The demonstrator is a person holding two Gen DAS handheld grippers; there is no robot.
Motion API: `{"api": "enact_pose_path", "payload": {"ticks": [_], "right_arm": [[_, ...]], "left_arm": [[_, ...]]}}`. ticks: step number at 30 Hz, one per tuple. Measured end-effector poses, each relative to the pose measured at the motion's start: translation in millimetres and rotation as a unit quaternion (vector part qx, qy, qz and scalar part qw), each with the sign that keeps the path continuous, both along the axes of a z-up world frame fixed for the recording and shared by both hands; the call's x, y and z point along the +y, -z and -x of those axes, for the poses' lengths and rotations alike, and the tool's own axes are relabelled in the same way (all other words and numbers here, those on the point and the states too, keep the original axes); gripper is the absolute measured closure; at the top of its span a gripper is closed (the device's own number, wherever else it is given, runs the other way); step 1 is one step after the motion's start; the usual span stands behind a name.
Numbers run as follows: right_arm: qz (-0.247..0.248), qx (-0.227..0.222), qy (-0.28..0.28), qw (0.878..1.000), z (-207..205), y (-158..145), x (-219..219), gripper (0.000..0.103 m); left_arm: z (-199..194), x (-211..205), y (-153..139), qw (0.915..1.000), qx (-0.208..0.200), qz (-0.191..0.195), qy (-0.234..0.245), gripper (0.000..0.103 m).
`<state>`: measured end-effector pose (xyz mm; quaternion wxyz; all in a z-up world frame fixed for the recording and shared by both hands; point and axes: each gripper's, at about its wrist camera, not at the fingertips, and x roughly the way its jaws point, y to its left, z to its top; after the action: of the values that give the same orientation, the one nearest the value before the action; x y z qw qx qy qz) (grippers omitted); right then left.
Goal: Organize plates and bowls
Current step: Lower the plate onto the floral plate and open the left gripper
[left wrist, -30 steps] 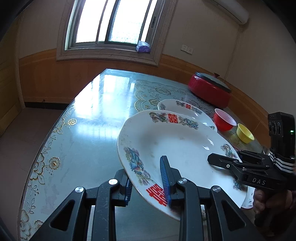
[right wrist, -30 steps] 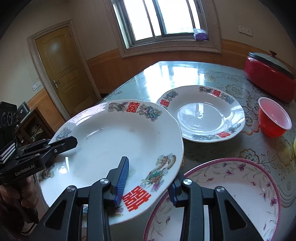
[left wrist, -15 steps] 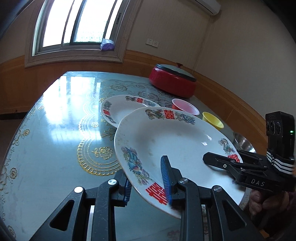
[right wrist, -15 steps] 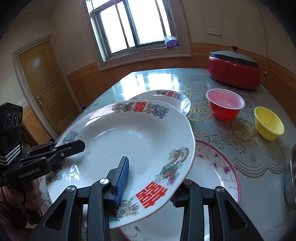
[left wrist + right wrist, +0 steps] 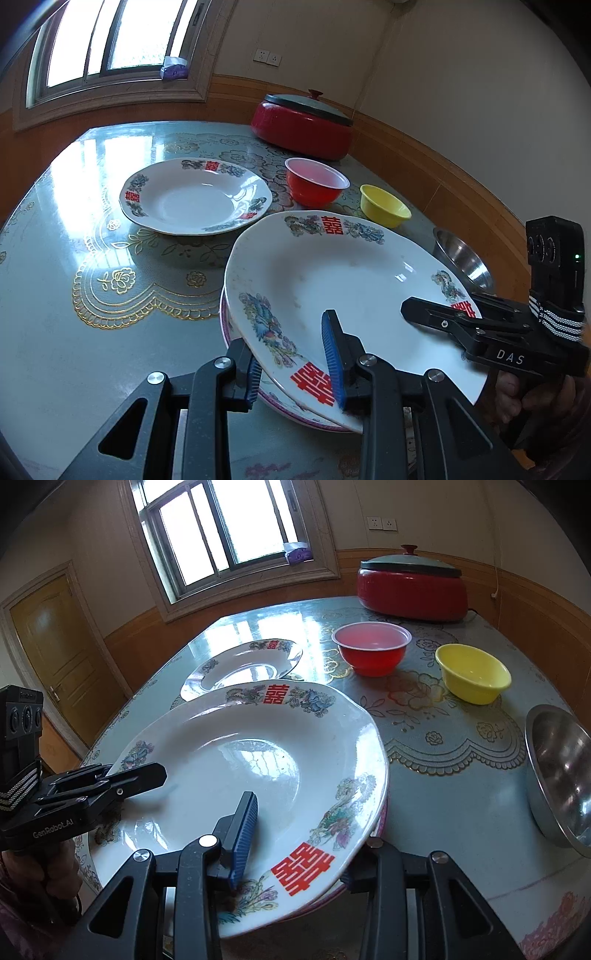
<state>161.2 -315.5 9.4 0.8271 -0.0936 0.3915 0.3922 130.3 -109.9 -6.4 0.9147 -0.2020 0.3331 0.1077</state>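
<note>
A large white plate [image 5: 343, 280] [image 5: 236, 753] with red characters and flower prints is held from both sides. My left gripper [image 5: 293, 369] is shut on its near rim, one blue pad on top and one beneath. My right gripper [image 5: 299, 853] is shut on the opposite rim in the same way. Each gripper also shows in the other's view, the right gripper [image 5: 443, 317] and the left gripper [image 5: 122, 779]. The plate sits slightly tilted right over a pink-rimmed plate [image 5: 224, 325] [image 5: 383, 816]; I cannot tell whether they touch.
On the glass-topped table [image 5: 74, 350] stand a smaller white plate [image 5: 195, 199] [image 5: 240, 664], a red bowl [image 5: 316, 181] [image 5: 371, 646], a yellow bowl [image 5: 384, 205] [image 5: 472, 675], a steel bowl [image 5: 461, 258] [image 5: 561, 771] and a red lidded pot [image 5: 303, 125] [image 5: 410, 587].
Both grippers have carried the large plate across the table, away from the smaller white plate. It now covers the pink-rimmed plate, which lay open to view before.
</note>
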Motion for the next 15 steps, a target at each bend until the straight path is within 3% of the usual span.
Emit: {"api": "enact_pose_path", "payload": {"ticks": [15], "right_arm": [[0.014,0.036,0.002,0.999,-13.4,24.4,-9.5,0.065]], "left_arm": [[-11.5,-6.9,20.1,0.9993,0.036,0.000,-0.012,0.072]]}}
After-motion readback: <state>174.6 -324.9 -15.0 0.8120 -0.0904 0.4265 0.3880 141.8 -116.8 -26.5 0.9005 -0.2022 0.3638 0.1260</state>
